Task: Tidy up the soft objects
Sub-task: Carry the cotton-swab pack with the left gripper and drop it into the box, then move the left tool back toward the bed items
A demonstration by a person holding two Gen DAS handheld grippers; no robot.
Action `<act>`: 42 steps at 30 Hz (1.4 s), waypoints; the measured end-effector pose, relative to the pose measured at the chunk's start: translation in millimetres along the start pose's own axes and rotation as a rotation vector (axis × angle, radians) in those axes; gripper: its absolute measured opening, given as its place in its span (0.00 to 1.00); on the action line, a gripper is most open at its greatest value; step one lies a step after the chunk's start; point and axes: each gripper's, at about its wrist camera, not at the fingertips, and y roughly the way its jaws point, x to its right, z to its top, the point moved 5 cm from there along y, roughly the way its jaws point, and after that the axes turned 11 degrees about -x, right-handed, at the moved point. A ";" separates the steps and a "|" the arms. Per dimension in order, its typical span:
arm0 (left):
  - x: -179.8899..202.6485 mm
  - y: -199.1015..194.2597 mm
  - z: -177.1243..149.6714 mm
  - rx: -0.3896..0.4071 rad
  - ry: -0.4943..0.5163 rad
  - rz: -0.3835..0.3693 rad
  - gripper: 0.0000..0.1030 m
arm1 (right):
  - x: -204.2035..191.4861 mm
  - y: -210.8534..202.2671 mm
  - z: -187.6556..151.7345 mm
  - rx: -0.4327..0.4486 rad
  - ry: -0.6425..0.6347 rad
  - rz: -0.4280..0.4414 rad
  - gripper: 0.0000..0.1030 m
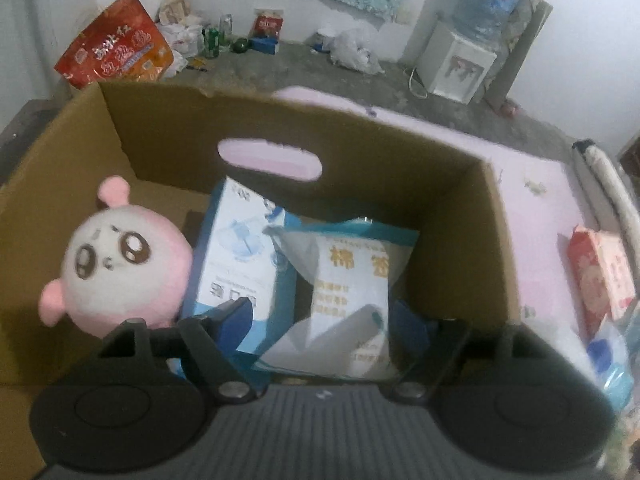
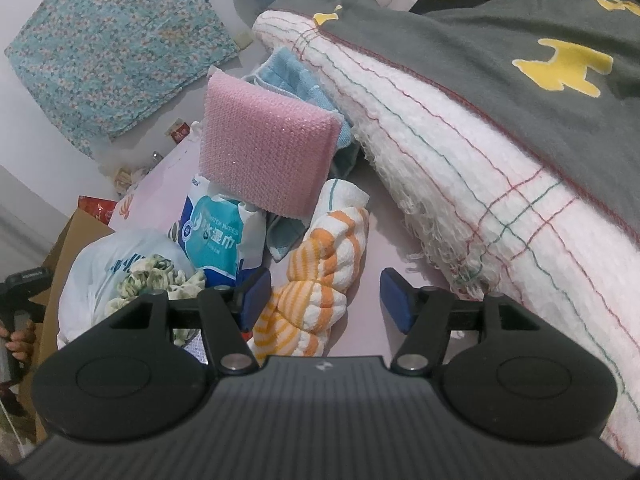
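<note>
Cardboard box [image 1: 168, 128] open at top, seen from the left wrist camera. Inside: pink-and-white plush toy [image 1: 120, 256] against the left wall; blue-and-white tissue carton [image 1: 236, 256] beside it, touching; clear packet with yellow lettering [image 1: 352, 280] lying between the left gripper's [image 1: 324, 316] blue pads. Jaws apart; pads do not seem to press on the packet, though blur makes contact hard to judge.

Right gripper [image 2: 326, 294] hangs open above a pink surface [image 2: 380, 240], nothing clamped. Orange-striped cloth [image 2: 320, 276] bunched just beside its left pad. Further off: pink knitted pad [image 2: 268, 152] propped over a wet-wipes pack [image 2: 218, 240], blue towel [image 2: 296, 76] behind. White plastic bag [image 2: 104, 264] with green-patterned cloth at left. Grey blanket with yellow shapes [image 2: 520, 40] over a white fringed one at right.
</note>
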 end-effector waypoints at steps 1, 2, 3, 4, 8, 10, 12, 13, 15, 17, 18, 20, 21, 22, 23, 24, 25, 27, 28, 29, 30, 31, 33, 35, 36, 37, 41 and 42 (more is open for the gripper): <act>-0.3 -6.6 0.2 0.009 -0.003 -0.007 0.77 | -0.5 -0.8 0.1 0.004 -0.001 0.000 0.59; -0.7 -13.7 -0.7 0.018 -0.005 -0.013 0.77 | -0.3 -2.1 0.4 0.008 0.002 0.002 0.59; -0.9 -21.7 -2.5 0.029 -0.005 -0.019 0.78 | -0.1 -3.9 0.6 0.013 0.006 0.003 0.59; -0.6 -30.2 -4.6 0.041 0.003 -0.022 0.79 | 0.2 -6.2 0.6 0.018 0.009 0.004 0.59; -2.3 -67.9 -13.2 0.099 0.037 -0.039 0.85 | 0.5 -16.4 -0.1 0.039 0.010 0.005 0.59; -7.8 -84.9 -18.9 0.128 0.028 -0.040 0.85 | 0.4 -20.4 -1.4 0.045 0.005 0.002 0.59; -17.3 -102.1 -25.9 0.158 0.001 -0.034 0.85 | 0.6 -22.6 -2.9 0.046 0.002 0.001 0.59; -21.9 -109.8 -29.6 0.171 -0.010 -0.030 0.85 | 0.7 -23.7 -3.9 0.046 0.003 0.000 0.59; -30.4 -122.9 -38.2 0.192 -0.023 -0.017 0.85 | 0.2 -25.7 -6.0 0.050 0.005 0.003 0.59; -35.7 -132.3 -47.3 0.202 -0.023 -0.003 0.85 | -0.1 -28.9 -8.4 0.058 0.007 0.004 0.59; -35.6 -137.3 -55.1 0.206 -0.016 0.002 0.85 | 0.1 -30.7 -9.8 0.062 0.010 0.006 0.59; -32.0 -145.6 -69.0 0.215 0.005 -0.004 0.85 | 1.3 -33.3 -11.6 0.068 0.020 0.009 0.59; -26.7 -151.5 -77.5 0.225 0.024 -0.011 0.85 | 2.0 -34.8 -12.7 0.071 0.026 0.012 0.59; -19.3 -156.9 -86.5 0.238 0.053 -0.021 0.85 | 2.9 -36.4 -14.3 0.074 0.030 0.013 0.59; -9.8 -163.7 -96.2 0.256 0.084 -0.033 0.85 | 4.2 -37.4 -15.1 0.075 0.036 0.012 0.59; -1.1 -169.8 -105.3 0.273 0.112 -0.045 0.85 | 5.2 -39.1 -16.6 0.077 0.041 0.014 0.59; 10.1 -175.8 -115.4 0.290 0.146 -0.058 0.85 | 5.6 -40.1 -17.9 0.078 0.045 0.016 0.59; 35.0 -187.7 -134.6 0.327 0.218 -0.098 0.86 | 7.0 -44.1 -21.4 0.085 0.052 0.021 0.59; 44.5 -191.4 -143.1 0.343 0.248 -0.121 0.88 | 7.6 -45.8 -23.3 0.089 0.056 0.024 0.59; 57.4 -195.4 -152.1 0.355 0.278 -0.147 0.88 | 8.9 -47.4 -25.2 0.091 0.061 0.029 0.59; 71.7 -199.5 -160.6 0.367 0.311 -0.178 0.88 | 9.8 -48.2 -26.0 0.093 0.065 0.031 0.59; 84.0 -201.1 -167.9 0.373 0.344 -0.205 0.89 | 11.3 -48.3 -26.8 0.093 0.070 0.038 0.59; 110.2 -201.0 -181.3 0.376 0.414 -0.252 0.90 | 13.2 -47.0 -26.8 0.088 0.078 0.051 0.59; 138.8 -193.6 -194.8 0.358 0.483 -0.287 0.91 | 14.7 -45.4 -26.2 0.084 0.084 0.063 0.59; 151.1 -187.0 -201.1 0.341 0.517 -0.293 0.91 | 14.8 -45.2 -25.6 0.085 0.084 0.070 0.59; 166.0 -178.5 -207.7 0.317 0.556 -0.287 0.91 | 14.5 -45.3 -25.1 0.086 0.083 0.075 0.59; 210.5 -144.0 -226.6 0.250 0.671 -0.245 0.91 | 14.1 -52.1 -20.7 0.109 0.057 0.102 0.59; 221.4 -134.7 -230.4 0.219 0.695 -0.249 0.91 | 12.7 -54.8 -17.5 0.114 0.037 0.106 0.59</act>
